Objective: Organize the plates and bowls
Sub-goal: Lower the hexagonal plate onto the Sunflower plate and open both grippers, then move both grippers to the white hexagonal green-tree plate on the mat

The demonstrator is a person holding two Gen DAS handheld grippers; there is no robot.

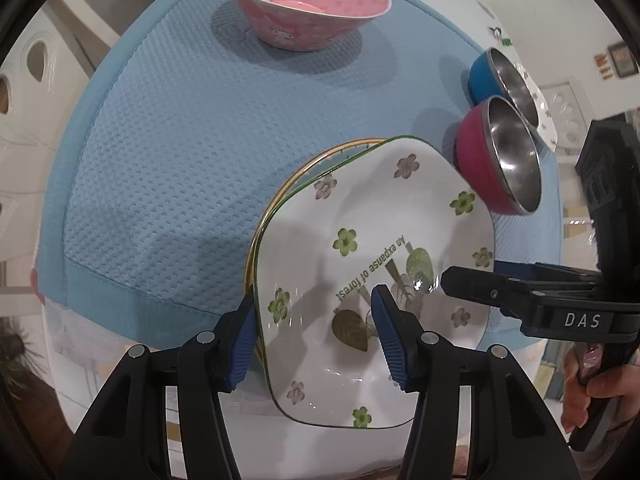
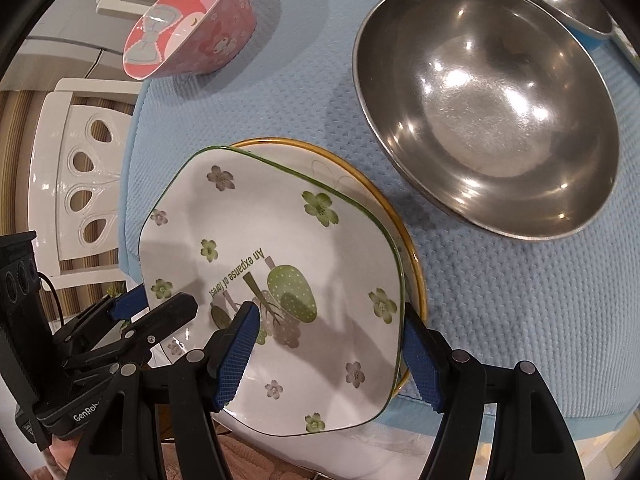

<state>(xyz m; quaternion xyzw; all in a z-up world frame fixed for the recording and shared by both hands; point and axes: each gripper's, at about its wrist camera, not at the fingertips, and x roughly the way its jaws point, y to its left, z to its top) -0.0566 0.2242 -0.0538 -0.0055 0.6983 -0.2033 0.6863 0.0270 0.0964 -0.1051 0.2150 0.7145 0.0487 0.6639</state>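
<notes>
Blue mat (image 1: pixel 168 184) w/ plates & bowls; both grippers at the flowered plate (image 2: pixel 280 272).
Flowered plate lies on a gold-rimmed plate (image 2: pixel 414 276), steel bowl (image 2: pixel 488 120) & pink bowl (image 1: pixel 304 4) nearby. Left gripper (image 1: pixel 316 336) and right gripper (image 2: pixel 328 356): jaws apart, straddling opposite plate rims; can't tell if pads press.

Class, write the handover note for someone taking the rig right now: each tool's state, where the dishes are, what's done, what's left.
Left tool: jaws straddle the floral plate at its near-left edge; contact unclear.
Right tool: jaws straddle the same plate's near-right edge, contact unclear.
Floral plate lies on the gold-rimmed plate, on the blue mat.
Pink bowl, red steel bowl and blue steel bowl stand apart.
Done: plates stacked. Left: bowls.
</notes>
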